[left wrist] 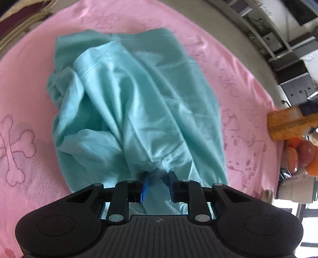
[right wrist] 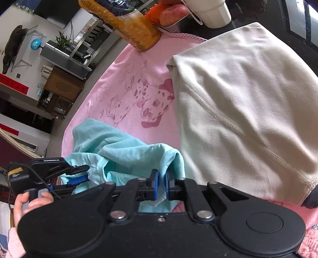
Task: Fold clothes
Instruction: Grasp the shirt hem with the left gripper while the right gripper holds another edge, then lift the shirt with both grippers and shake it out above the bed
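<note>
Orange-filled bottle [right wrist: 127,25] beside fruit [right wrist: 169,12] on pink blanket [right wrist: 123,79]

A pink blanket [left wrist: 228,59] printed with outlined flowers and spotted dogs covers the supporting surface; whether a bed or a tabletop lies beneath cannot be told. A rumpled light-blue garment [left wrist: 139,103] lies on it in loose folds near the middle. Beside that, in the right wrist view, a cream garment [right wrist: 248,99] lies in a smoother fold with a stitched seam running across it, close to the blue one but with pink showing between them. At the blanket's far edge a clear plastic bottle of orange drink [right wrist: 127,25] lies on its side. Just past the bottle sit several orange fruits [left wrist: 300,154].
</note>
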Motion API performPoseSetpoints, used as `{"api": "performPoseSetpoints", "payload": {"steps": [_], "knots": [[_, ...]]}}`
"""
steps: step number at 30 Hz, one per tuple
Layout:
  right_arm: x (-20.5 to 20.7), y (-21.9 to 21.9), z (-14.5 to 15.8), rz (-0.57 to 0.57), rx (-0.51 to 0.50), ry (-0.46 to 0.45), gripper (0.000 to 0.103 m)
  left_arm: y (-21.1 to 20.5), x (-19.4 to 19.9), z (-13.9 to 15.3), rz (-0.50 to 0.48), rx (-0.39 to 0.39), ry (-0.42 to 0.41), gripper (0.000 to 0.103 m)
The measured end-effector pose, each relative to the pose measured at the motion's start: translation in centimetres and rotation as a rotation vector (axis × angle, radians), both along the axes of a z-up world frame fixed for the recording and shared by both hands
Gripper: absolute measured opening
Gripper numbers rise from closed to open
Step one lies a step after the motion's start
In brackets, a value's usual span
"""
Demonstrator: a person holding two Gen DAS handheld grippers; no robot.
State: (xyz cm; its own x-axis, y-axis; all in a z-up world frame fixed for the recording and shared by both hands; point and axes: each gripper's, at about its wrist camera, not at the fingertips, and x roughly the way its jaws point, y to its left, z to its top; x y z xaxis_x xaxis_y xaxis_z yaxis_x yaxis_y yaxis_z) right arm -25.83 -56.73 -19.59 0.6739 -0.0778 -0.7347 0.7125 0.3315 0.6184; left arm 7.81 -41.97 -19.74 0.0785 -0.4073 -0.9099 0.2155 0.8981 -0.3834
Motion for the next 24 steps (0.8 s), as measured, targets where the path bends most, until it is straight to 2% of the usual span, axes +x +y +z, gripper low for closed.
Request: {"api": "performPoseSetpoints", "payload": {"steps": [1,4,6,8,14,17,20,22,24], "knots": [[0.1,0.1,0.0,0.006,-0.003,0.0,0.009,0.0,0.3,-0.3,0.003,-0.003,0.015,0.019],[0.3,0.3,0.1,0.018,-0.014,0.002,0.009,0.1,1.1,-0.6,0.0,-0.02,0.047,0.03],[0.4,0.4,0.2,0.021,-0.023,0.008,0.009,0.0,1.5,-0.7,-0.003,-0.024,0.056,0.026],[0.4,0.3,0.2,0.024,-0.03,0.013,0.009,-0.1,1.4,-0.2,-0.018,0.001,0.013,0.006],[0.5,0.3,0.1,0.03,-0.026,0.016,0.009,2.6,-1.4,3.8,-0.071,0.008,-0.175,0.003],[0.5,0.5,0.1,0.049,-0.012,-0.006,0.009,6.3,-3.0,6.7,-0.095,-0.038,-0.262,0.003],[0.4,0.8,0.1,0.091,0.012,-0.047,0.009,11.7,-4.4,9.0,-0.077,-0.098,-0.306,0.003],[0.5,1.4,0.1,0.132,0.031,-0.071,0.011,15.4,-5.3,9.4,-0.062,-0.123,-0.315,0.003],[0.7,2.2,0.0,0.188,0.055,-0.087,0.012,18.5,-6.2,8.5,-0.063,-0.128,-0.297,0.003]]}}
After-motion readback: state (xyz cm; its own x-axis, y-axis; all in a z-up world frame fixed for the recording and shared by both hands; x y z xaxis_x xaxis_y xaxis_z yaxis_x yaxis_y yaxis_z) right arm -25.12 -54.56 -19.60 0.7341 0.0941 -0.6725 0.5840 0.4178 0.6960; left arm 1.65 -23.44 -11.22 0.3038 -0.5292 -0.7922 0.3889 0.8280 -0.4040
